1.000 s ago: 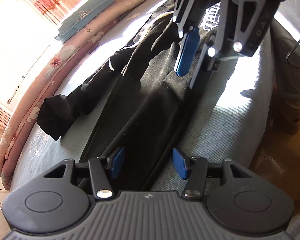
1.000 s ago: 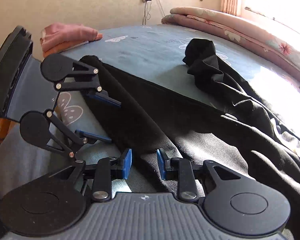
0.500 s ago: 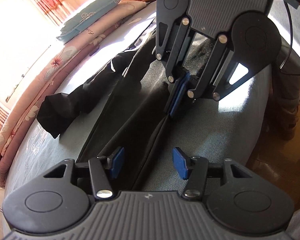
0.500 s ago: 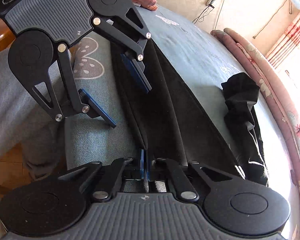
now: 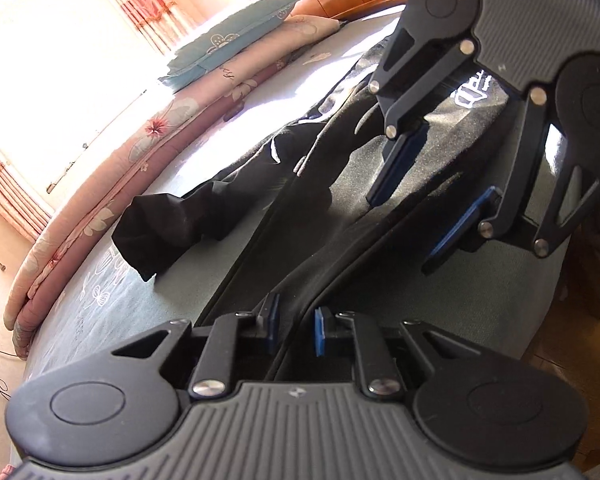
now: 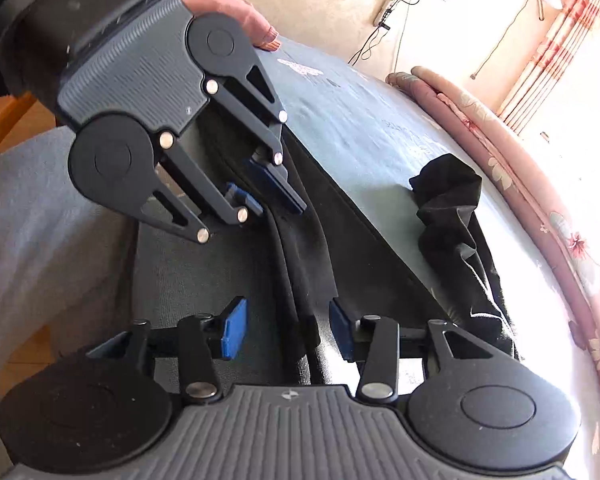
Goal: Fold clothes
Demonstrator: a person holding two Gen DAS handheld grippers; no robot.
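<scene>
Black trousers (image 5: 260,236) lie lengthwise on the grey-blue bed (image 5: 112,304), one leg bunched up on the side toward the rolled pink quilt (image 5: 112,168) at the bed's far edge, the other stretched straight between the two tools.

Left tool (image 5: 296,330): held low over the bed, pointing along the straight trouser leg toward the waist end. Its blue pads (image 5: 271,322) stand a narrow gap apart with a fold of black fabric running between them; whether the pads press the cloth cannot be told. In the right wrist view the same tool (image 6: 266,190) slants down onto the leg's edge, with fingertips of a hand (image 6: 236,12) visible behind its body.

Right tool (image 6: 286,326): faces the left tool from the waist end, jaws spread wide. A ridge of the trouser fabric lies between the pads without touching either one. In the left wrist view it (image 5: 428,204) hangs tilted above the trousers, near the white printed logo (image 5: 474,90), one pad over the cloth and the other over the bare bed beside it.

Change from half a second earlier: the right tool, then pinched shut on the trouser edge, now stands open; the left tool, then wide open, has narrowed around the fold. A teal pillow (image 5: 236,40) rests on the quilt.
</scene>
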